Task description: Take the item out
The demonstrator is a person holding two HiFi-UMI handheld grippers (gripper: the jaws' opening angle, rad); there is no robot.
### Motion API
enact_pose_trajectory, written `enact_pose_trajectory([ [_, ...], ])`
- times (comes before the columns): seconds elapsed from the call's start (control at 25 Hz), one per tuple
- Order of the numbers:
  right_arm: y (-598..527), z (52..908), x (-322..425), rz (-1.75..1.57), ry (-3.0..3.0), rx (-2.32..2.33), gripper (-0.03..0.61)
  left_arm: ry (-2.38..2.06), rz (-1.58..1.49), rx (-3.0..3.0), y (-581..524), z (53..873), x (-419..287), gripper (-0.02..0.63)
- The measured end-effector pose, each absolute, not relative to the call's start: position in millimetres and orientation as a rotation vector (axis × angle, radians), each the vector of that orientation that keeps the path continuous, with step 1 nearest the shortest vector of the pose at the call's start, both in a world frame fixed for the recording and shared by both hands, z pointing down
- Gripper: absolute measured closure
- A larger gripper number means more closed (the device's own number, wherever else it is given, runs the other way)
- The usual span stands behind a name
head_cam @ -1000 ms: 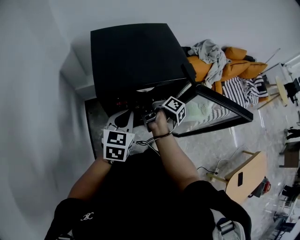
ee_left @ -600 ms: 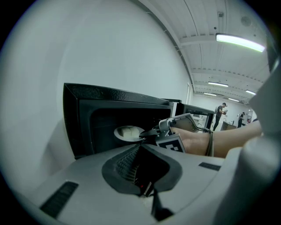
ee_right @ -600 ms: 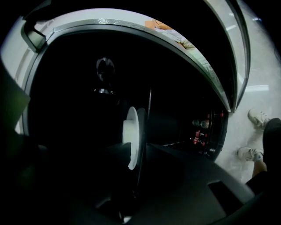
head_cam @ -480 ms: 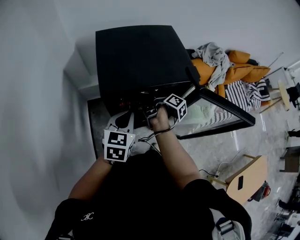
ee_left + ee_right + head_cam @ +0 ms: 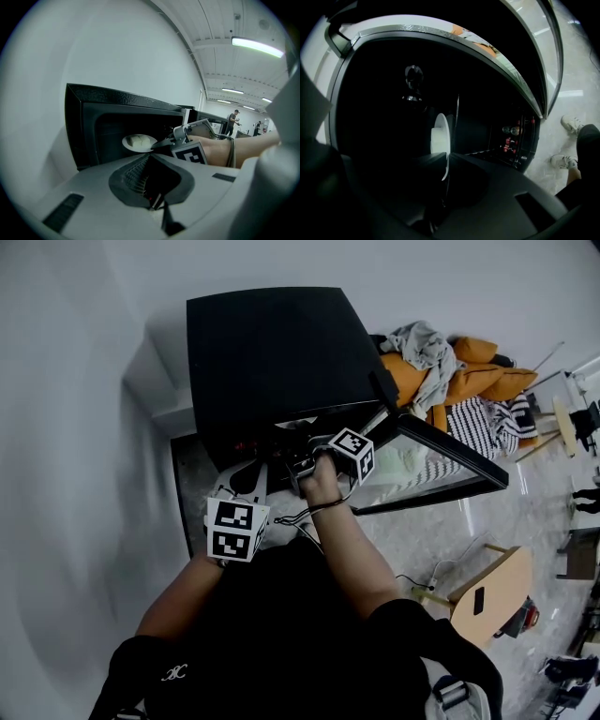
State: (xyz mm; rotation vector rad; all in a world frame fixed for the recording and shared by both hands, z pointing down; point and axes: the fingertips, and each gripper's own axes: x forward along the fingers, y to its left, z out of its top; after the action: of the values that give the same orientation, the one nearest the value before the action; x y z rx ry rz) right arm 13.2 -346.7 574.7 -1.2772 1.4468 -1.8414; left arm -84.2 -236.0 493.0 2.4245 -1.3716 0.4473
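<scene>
A black microwave oven (image 5: 272, 352) stands with its door (image 5: 441, 460) swung open to the right. Inside, a white plate (image 5: 139, 142) carries pale food pieces (image 5: 136, 139). My right gripper (image 5: 157, 145) reaches into the oven mouth. Its jaws have just been closing and now pinch the plate (image 5: 440, 133) by the near rim, one jaw on each side (image 5: 445, 164). My left gripper (image 5: 151, 157) hangs back in front of the oven, to the left, shut and holding nothing. In the head view its marker cube (image 5: 234, 529) sits below the oven front.
A white wall runs along the oven's left side. Orange cushions and heaped clothes (image 5: 441, 367) lie behind the open door. A wooden stool (image 5: 492, 592) stands on the floor to the right. People (image 5: 233, 119) stand far off in the room.
</scene>
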Motion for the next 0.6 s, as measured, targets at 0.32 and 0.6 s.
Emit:
enact_pose_trajectory([
  [0.32,-337.1,573.8,15.8,-1.833,1.458,-1.231,0.552,-1.338,0.455,2.446,-237.6,496.3,-78.6,0.606],
  [0.6,-321.3,571.9,18.2,-1.829,1.456,-1.225,0.554,-1.311,0.462,2.465,-233.9,494.6,-73.2,0.606],
])
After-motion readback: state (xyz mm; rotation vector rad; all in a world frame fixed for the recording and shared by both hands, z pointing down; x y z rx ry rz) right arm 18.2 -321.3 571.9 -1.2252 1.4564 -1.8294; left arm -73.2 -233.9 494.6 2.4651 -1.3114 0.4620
